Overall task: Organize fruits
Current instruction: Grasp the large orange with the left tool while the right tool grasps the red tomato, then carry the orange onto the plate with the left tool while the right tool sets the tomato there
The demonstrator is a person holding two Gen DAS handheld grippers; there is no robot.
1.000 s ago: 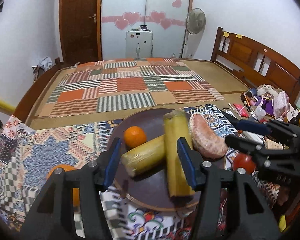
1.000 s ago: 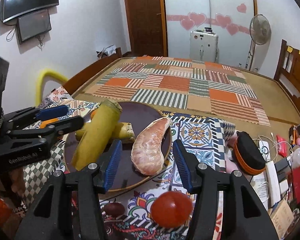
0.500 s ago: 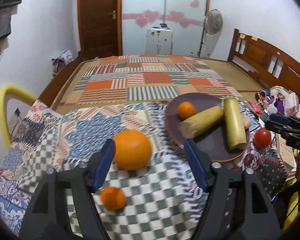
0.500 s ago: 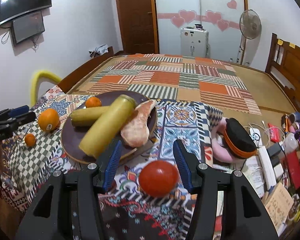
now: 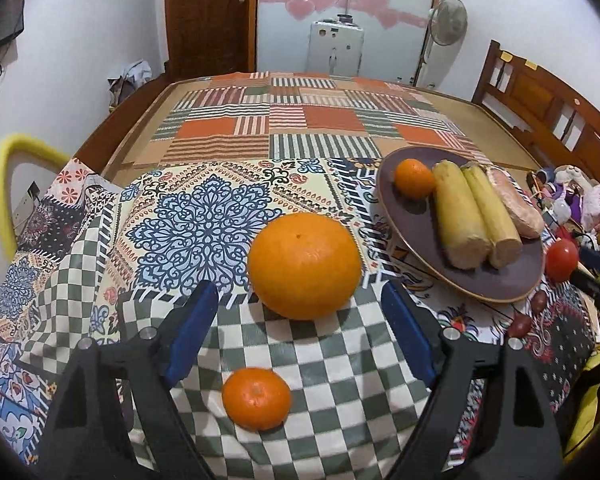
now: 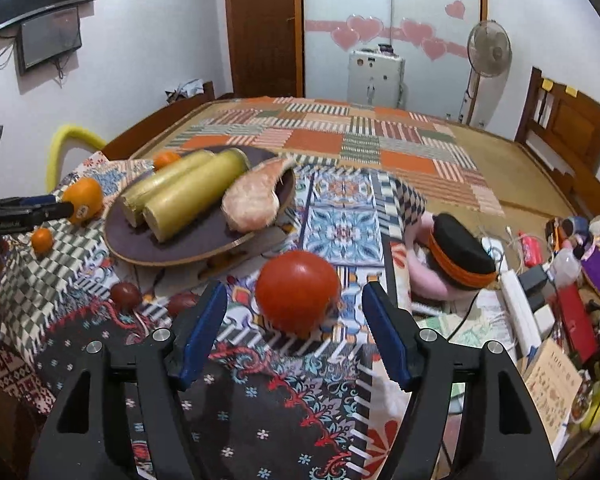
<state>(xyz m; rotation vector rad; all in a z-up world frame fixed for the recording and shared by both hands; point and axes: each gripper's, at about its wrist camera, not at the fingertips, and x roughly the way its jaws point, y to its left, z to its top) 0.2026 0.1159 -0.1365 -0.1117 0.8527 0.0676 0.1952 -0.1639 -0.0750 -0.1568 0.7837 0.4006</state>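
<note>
The left gripper [image 5: 300,328] is wide open near the big orange [image 5: 304,266] on the cloth. The right gripper [image 6: 294,326], open too, faces the tomato [image 6: 297,296]. Next, I think, each squeezes its fruit and lifts it to the plate [image 5: 420,272].

The big orange [image 5: 304,266] lies left of the plate [image 5: 500,288]; the tomato [image 6: 297,291] lies right, perhaps just beside it.

Left gripper [image 5: 300,320]: jaws spread wide, the large orange [image 5: 304,266] stands directly ahead between them; a small tangerine [image 5: 256,398] lies below, bare checkered cloth [image 5: 340,380] around both. To the right, the loaded brown plate [image 5: 496,292] blocks passage. Right gripper [image 6: 294,324]: tomato [image 6: 297,291] just ahead, a black pouch [image 6: 460,254] and clutter to its right.
</note>
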